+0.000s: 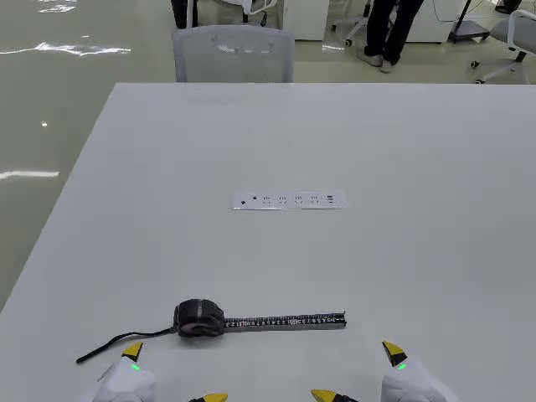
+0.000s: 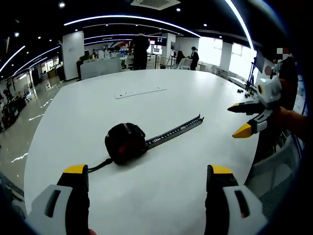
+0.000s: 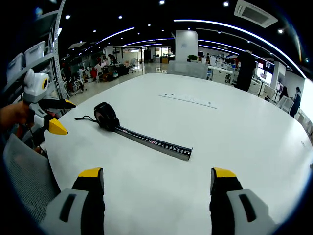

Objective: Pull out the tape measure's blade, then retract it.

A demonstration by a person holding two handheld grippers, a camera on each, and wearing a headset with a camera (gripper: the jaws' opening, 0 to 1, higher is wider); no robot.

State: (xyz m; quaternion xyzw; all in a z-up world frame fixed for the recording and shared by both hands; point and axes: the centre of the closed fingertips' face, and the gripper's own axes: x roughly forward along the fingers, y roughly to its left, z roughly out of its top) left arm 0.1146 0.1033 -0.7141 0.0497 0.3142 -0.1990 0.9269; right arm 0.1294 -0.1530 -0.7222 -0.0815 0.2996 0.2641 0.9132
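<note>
A black tape measure lies on the white table near the front edge, its blade drawn out to the right and lying flat. A black wrist strap trails to its left. In the left gripper view the case sits ahead of the open left gripper, apart from it. In the right gripper view the blade's end lies ahead of the open right gripper. Both grippers hover at the front edge, left and right, holding nothing.
A white power strip is set into the table's middle. A grey chair stands at the far edge, with a person's legs beyond. Shelving and desks surround the room.
</note>
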